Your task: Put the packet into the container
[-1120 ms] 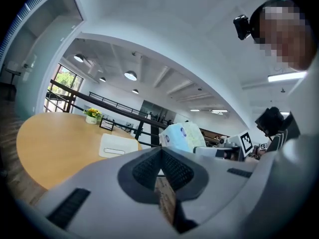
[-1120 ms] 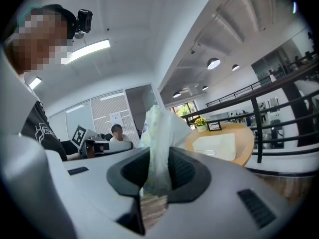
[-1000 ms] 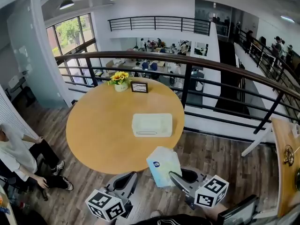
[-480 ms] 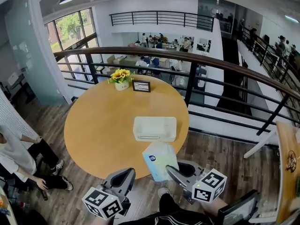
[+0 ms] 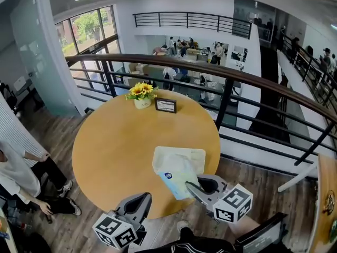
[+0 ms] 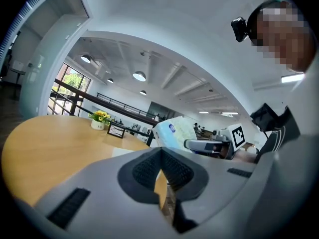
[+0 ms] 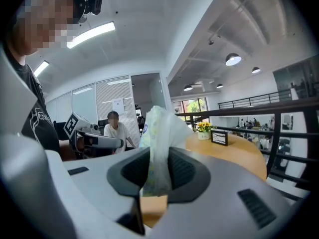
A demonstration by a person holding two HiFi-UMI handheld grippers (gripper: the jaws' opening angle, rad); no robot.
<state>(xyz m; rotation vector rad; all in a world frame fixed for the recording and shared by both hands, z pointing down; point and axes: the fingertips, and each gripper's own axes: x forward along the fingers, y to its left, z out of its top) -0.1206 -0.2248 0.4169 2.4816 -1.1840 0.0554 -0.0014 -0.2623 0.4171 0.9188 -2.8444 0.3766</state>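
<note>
Packet (image 5: 176,174), pale blue and white, is held in the head view by the right gripper (image 5: 194,187), over the near side of the white container (image 5: 163,154) on the round wooden tabletop (image 5: 116,146); the left gripper (image 5: 137,200) sits low at the near edge. Left gripper view: its jaws are pressed together with nothing between them. Right gripper view: its jaws are clenched on the packet's edge.

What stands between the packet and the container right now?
Nothing visible does. The packet, pinched in the right hand-held gripper, overlaps the white container's near edge in the head view. The flower pot and picture frame sit at the table's far edge, out of the way.
</note>
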